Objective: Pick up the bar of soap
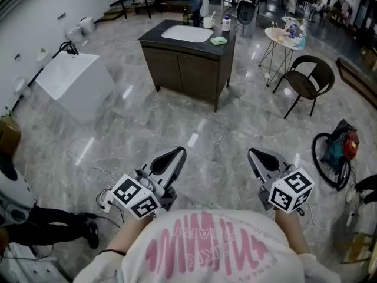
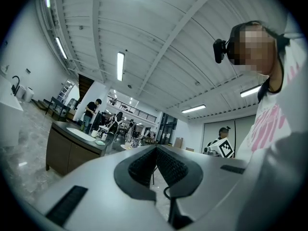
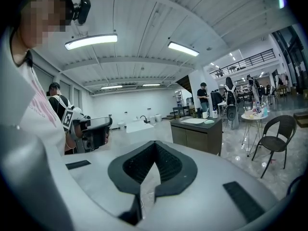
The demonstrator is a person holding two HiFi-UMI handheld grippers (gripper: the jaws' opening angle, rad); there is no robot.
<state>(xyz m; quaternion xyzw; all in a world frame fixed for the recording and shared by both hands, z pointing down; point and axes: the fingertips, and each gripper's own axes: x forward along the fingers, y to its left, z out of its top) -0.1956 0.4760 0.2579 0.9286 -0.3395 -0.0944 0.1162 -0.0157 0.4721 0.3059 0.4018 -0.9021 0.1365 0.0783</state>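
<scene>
A pale green bar of soap [image 1: 218,40] lies on the dark counter of a sink cabinet [image 1: 182,69] across the floor, to the right of the white basin [image 1: 187,33]. It also shows as a small green shape in the left gripper view [image 2: 99,142] and in the right gripper view [image 3: 209,121]. My left gripper [image 1: 178,151] and right gripper [image 1: 252,152] are held close to my body, far short of the cabinet. Both point toward it. The pads of the left gripper [image 2: 156,148] meet with nothing between them, and so do those of the right gripper [image 3: 155,143].
A cup [image 1: 208,22] and a bottle [image 1: 226,22] stand behind the soap. Right of the cabinet are a black chair [image 1: 309,78] and a round white table [image 1: 285,37]. A white basin unit [image 1: 73,78] is at the left, and a wheel with red gear [image 1: 336,152] at the right. Cables lie on the floor [image 1: 82,155].
</scene>
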